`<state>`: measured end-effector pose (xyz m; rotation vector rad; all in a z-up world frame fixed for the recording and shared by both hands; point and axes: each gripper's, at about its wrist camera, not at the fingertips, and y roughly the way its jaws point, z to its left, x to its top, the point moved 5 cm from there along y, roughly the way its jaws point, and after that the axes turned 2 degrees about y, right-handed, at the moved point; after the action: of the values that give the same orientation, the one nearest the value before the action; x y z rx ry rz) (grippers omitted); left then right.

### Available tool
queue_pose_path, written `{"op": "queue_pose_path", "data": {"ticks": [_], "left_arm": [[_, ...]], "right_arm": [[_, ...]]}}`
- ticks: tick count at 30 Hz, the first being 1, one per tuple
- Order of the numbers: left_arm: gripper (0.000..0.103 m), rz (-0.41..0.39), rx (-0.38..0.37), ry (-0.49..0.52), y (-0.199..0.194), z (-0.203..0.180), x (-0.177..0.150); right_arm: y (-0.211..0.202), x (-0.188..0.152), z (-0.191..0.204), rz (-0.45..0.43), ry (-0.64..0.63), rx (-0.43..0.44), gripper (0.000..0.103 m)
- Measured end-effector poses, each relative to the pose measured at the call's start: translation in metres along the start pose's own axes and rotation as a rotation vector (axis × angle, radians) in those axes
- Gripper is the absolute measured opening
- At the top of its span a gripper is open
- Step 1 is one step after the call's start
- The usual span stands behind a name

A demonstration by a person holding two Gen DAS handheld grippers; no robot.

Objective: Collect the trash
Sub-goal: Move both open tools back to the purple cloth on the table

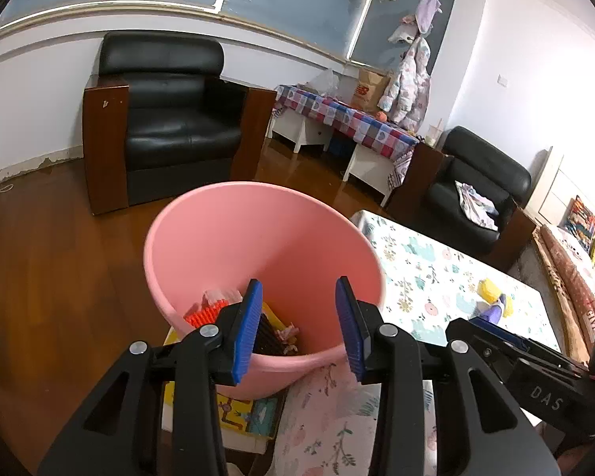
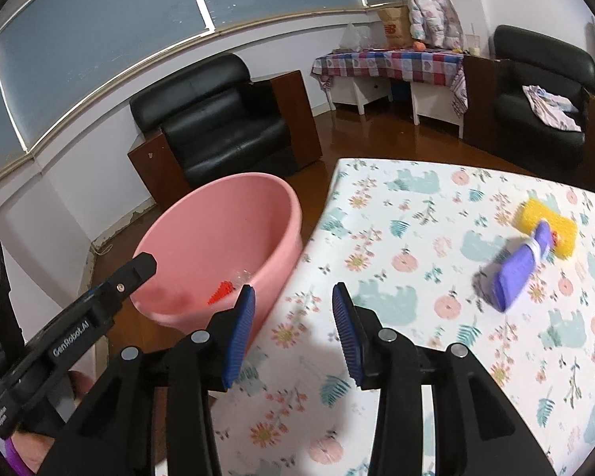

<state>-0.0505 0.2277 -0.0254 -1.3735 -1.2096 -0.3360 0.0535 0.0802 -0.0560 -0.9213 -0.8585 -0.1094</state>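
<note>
facing floral tablecloth [image 2: 416, 238], pink basin [image 2: 226, 214], black armchair [image 2: 218, 123].

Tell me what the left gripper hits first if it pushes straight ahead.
Likely the pink basin: the open left gripper points into its mouth, toward the trash inside. Depth is unclear.

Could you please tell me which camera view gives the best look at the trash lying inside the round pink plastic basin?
The left wrist view: it looks down into the round pink plastic basin, showing the trash at its bottom, partly behind the open left gripper. The right wrist view sees the basin from the side, showing only an orange scrap.
</note>
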Motion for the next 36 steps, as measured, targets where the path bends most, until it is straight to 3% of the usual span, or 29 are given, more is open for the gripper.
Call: {"op": "queue_pose_path", "data": {"ticks": [24,36], "left_arm": [[0.039,0.095,-0.126,0.142,0.008,-0.083,-0.029],[0.039,0.134,-0.260,0.268,0.020,-0.153,-0.037]], "right_arm": [[-0.059,-0.014,-0.108,-0.079,0.215,-0.077,0.040],[-0.074,-0.021,-0.164,-0.102,0.312,-0.112,0.041]]}}
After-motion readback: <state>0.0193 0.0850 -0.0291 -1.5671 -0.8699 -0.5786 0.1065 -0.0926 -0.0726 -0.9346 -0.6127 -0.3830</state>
